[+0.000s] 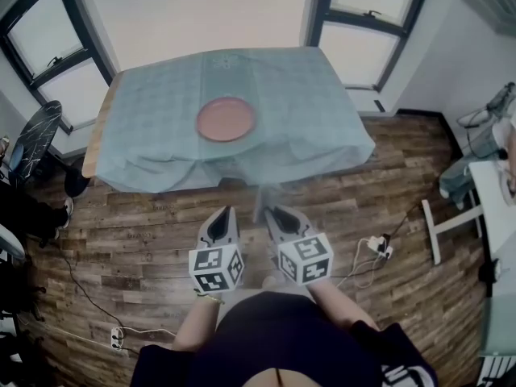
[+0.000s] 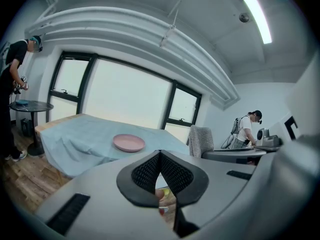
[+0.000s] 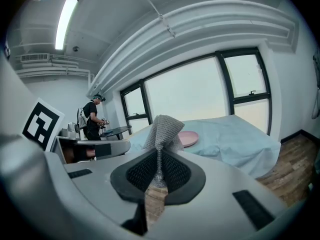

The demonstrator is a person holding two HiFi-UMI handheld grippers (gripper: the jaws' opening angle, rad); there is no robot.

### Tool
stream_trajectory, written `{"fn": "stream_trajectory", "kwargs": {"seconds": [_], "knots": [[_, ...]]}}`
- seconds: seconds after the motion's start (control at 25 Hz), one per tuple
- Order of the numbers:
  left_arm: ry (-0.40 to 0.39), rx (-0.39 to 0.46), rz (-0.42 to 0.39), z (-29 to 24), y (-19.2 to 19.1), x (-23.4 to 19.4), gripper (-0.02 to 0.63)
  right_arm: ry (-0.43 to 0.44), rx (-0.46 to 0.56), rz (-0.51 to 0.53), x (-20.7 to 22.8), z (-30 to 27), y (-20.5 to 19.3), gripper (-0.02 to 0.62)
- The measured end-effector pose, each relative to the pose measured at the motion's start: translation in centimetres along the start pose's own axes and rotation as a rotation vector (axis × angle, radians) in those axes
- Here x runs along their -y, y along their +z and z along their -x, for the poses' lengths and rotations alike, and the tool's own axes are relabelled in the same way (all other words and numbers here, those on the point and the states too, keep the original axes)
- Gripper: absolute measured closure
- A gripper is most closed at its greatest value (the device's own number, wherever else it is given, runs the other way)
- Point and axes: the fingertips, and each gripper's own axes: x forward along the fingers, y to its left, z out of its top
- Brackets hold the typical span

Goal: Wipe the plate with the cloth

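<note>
Below both claws, bare wooden floor [image 1: 121, 240]; ahead of them and well apart, a table [image 1: 95, 135] draped in a pale blue cover [image 1: 314, 111]; on that cover, near its middle and straight ahead of the gap between the two claws, the pink plate [image 1: 226, 119], lying flat, bare, touched by nothing; judged not yet wiped, with the cloth nowhere near it. Closer in, left claw [image 1: 223, 216] and right claw [image 1: 276, 214] side by side over the floor, both short of the table's near edge, pointing toward the plate and a little downward. Left claw closed on nothing, pads pressed together; right claw clamped on the grey knitted cloth [image 3: 162, 126], pinched at a narrow fold between the pads, the bulk bunched above and beyond the tips. Done so far, by the look of it: cloth taken up and firmly in the right claw. Left to do, seemingly all of the wiping itself: bring the right claw forward past the table's edge, lower the cloth onto the plate, rub across its face; possibly steady the rim with the left claw, empty and free for that.
</note>
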Motion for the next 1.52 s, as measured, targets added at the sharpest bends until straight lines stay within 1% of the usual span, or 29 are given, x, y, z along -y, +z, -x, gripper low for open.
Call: {"fn": "stream_trajectory", "kwargs": {"seconds": [0.12,0.36,0.68,0.84,1.04,1.24,1.52], "knots": [[0.015,0.001,0.005,-0.9,-0.3,0.8,0.592,0.019,-0.012,0.011,1.1,-0.1,-0.2,0.563],[0.036,0.001,0.047,-2.4,-1.0,2.2,0.592,0.055,-0.026,0.008,3.3,-0.2,-0.3,0.563],[0.049,-0.004,0.081,-3.1,-1.3,2.5,0.592,0.096,-0.038,0.011,4.2,-0.9,0.0,0.563],[0.061,-0.001,0.099,-3.4,-1.0,2.0,0.592,0.116,-0.043,0.017,4.3,-1.7,0.5,0.563],[0.065,-0.018,0.112,-4.9,-1.0,0.9,0.592,0.125,-0.057,0.027,4.6,-3.6,0.9,0.563],[0.05,-0.039,0.118,-7.9,-0.7,-0.6,0.592,0.112,-0.073,0.025,5.6,-6.2,1.1,0.563],[0.027,-0.057,0.1,-13.0,1.5,-3.9,0.592,0.118,-0.071,0.02,6.5,-11.9,2.9,0.563]]}}
